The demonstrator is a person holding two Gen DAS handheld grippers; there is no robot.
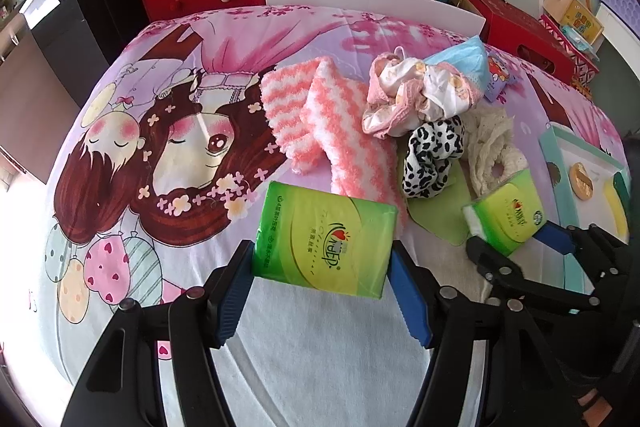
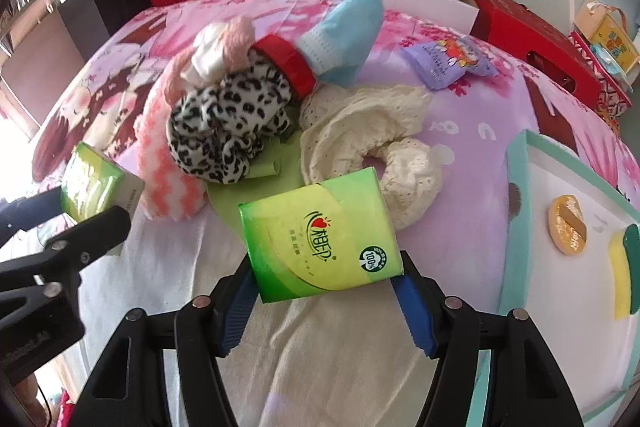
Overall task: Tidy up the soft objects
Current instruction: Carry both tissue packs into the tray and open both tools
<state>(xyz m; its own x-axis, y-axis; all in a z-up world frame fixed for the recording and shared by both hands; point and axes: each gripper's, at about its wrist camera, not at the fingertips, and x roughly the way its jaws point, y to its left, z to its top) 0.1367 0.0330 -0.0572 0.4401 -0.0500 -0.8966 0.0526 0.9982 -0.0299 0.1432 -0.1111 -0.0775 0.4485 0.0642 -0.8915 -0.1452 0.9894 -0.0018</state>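
Each claw grips a green tissue pack above the bed.
The left claw (image 1: 322, 267) clamps its tissue pack (image 1: 326, 239) by the sides; the right claw (image 2: 326, 283) pinches the other pack (image 2: 320, 233) likewise, probably for sorting, with the sock pile (image 2: 228, 123) just beyond.

Readable print on the tissue packs

The green tissue pack (image 2: 320, 235) at lower centre of the right wrist view carries a round "100%" seal; its red-heart brand characters, repeated on the other tissue pack (image 1: 326, 239), are too stylised to read.

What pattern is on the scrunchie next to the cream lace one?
Black-and-white leopard print scrunchie, clearest in the right wrist view.
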